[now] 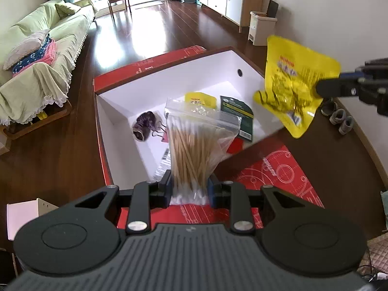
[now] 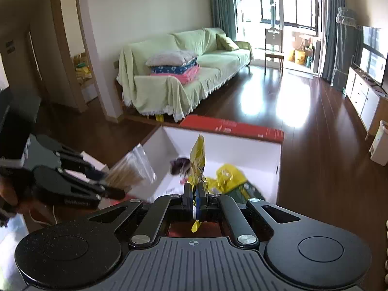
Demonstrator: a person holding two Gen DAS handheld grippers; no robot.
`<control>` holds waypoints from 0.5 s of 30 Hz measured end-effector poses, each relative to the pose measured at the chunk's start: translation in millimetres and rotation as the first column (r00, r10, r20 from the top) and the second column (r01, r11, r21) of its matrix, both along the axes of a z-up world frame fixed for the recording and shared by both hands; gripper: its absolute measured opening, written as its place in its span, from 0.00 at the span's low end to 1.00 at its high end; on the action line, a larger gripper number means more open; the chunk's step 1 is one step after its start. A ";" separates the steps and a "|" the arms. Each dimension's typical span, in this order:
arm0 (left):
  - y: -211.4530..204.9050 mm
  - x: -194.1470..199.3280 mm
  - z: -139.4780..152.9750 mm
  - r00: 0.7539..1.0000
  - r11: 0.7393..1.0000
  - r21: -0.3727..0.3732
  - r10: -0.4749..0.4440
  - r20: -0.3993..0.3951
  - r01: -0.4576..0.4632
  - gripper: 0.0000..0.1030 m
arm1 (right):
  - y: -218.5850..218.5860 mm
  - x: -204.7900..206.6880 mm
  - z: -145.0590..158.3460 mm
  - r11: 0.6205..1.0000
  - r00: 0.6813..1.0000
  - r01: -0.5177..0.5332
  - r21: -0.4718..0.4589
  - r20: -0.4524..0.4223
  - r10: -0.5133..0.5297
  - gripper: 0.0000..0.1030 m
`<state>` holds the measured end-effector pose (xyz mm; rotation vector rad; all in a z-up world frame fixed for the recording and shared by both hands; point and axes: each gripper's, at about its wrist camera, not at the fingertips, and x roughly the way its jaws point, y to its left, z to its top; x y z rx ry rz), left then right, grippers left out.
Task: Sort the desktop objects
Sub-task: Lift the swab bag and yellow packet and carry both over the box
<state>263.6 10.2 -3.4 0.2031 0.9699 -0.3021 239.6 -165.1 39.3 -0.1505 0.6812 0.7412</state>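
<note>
The left tongs (image 1: 189, 189) are clamped on the lower end of a clear zip bag of cotton swabs (image 1: 194, 145), which stands up from the jaws over the near edge of the open box (image 1: 121, 111). The right tongs (image 2: 194, 198) are pinched tight on a crinkled yellow snack packet (image 2: 197, 162); from the left wrist view that packet hangs at the right, above the box's right wall and clear of it.

Beyond the tongs, the white-lined, red-sided box sits on a red patterned mat (image 1: 274, 172) on the dark tabletop (image 1: 339, 150). Lying on its floor are a second yellow packet (image 1: 200, 99), a dark green packet (image 1: 238, 115), a dark purple bundle (image 1: 146, 126) that may be cloth, though the view is too soft to be sure, and some paper or card scraps near the front.

As a judgement, the sorting is well along: several things are in the box and two more are held over it, not yet let go. What the pictures show as left is to release both bags inside. The visible mat carries nothing loose, but much of the tabletop is hidden by the tongs, so other items may remain.
</note>
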 end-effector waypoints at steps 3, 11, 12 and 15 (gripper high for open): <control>2.2 11.6 -2.0 1.000 1.000 0.005 0.004 -0.001 -0.004 0.23 | 8.2 15.1 -1.3 1.000 1.000 0.005 0.005 0.000 -0.005 0.00; 10.2 37.3 -14.1 0.999 1.000 0.013 0.023 -0.024 -0.022 0.23 | 20.7 53.5 -20.2 1.000 0.998 0.023 0.006 -0.061 -0.023 0.00; 11.0 40.0 -16.3 0.999 1.000 0.014 0.024 -0.029 -0.024 0.23 | 21.3 57.2 -23.6 1.000 0.997 0.024 0.005 -0.071 -0.024 0.00; 13.1 47.2 -22.4 0.999 1.000 0.013 0.025 -0.043 -0.025 0.23 | 24.7 67.8 -33.1 1.000 0.995 0.027 -0.003 -0.097 -0.027 0.00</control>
